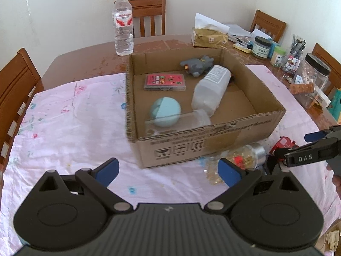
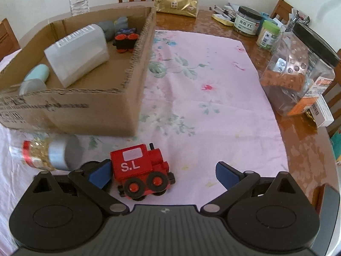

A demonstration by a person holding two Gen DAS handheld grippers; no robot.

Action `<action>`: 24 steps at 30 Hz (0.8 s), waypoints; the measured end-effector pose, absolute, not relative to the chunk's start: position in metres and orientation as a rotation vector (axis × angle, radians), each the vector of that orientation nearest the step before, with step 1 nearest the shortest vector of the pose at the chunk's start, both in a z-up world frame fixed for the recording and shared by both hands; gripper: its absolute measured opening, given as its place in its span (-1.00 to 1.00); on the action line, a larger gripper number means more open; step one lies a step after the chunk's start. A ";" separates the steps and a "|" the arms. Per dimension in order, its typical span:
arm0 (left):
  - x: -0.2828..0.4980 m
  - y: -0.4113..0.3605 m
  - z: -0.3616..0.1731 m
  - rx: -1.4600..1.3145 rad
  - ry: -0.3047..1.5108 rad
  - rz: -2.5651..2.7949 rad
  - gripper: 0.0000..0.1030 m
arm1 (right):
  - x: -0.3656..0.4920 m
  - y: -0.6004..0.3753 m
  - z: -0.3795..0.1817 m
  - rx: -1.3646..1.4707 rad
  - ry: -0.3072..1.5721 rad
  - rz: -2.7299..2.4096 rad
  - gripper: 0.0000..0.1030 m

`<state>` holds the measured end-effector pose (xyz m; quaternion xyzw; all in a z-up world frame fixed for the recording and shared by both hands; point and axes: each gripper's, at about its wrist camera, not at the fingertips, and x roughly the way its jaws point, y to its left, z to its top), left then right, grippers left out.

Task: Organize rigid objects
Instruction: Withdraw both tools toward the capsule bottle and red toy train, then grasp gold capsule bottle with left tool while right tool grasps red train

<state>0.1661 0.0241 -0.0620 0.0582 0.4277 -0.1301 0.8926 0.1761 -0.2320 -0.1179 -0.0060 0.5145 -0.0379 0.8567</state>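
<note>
An open cardboard box point(image 1: 245, 128) point(image 2: 127, 106) on the pink cloth holds a white plastic bottle point(image 1: 211, 87) point(image 2: 78, 53), a teal ball point(image 1: 165, 112), a pink card case point(image 1: 164, 82), a grey toy point(image 1: 197, 65) and a clear cup point(image 1: 191, 119). A red toy train marked S.L point(image 2: 142, 168) point(image 1: 282, 144) stands on the cloth between my right gripper's point(image 2: 164, 172) open fingers, close to the left pad point(image 2: 100, 173). A clear jar with gold contents and a silver cap point(image 2: 49, 153) point(image 1: 238, 160) lies in front of the box. My left gripper point(image 1: 168, 170) is open and empty before the box.
A water bottle point(image 1: 123, 23) stands behind the box. A gold tissue pack point(image 2: 177, 4), jars point(image 2: 247, 20) and a large clear container point(image 2: 298, 72) crowd the table's right side. Wooden chairs point(image 1: 17, 81) surround the table. My right gripper shows in the left wrist view point(image 1: 307, 151).
</note>
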 end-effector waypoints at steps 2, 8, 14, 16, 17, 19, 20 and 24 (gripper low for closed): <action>0.165 0.013 -0.063 0.124 0.891 -0.265 0.92 | 0.176 -0.241 -0.120 -0.012 1.089 -0.059 1.00; 0.164 -0.022 -0.068 0.130 0.910 -0.269 0.92 | 0.168 -0.269 -0.123 -0.012 1.100 -0.028 1.00; 0.165 -0.047 -0.077 0.123 0.948 -0.297 0.92 | 0.158 -0.297 -0.129 -0.026 1.129 -0.028 1.00; 0.165 -0.054 -0.082 0.127 0.965 -0.299 0.92 | 0.155 -0.303 -0.130 -0.008 1.125 -0.021 1.00; 0.165 -0.056 -0.084 0.132 0.976 -0.301 0.91 | 0.153 -0.304 -0.130 -0.015 1.124 -0.020 1.00; 0.166 -0.060 -0.089 0.125 0.996 -0.303 0.91 | 0.153 -0.304 -0.131 -0.024 1.123 -0.011 1.00; 0.166 -0.062 -0.091 0.123 1.001 -0.306 0.91 | 0.153 -0.304 -0.131 -0.025 1.123 -0.009 1.00; 0.170 -0.073 -0.098 0.125 1.010 -0.305 0.92 | 0.151 -0.301 -0.130 -0.025 1.132 0.010 1.00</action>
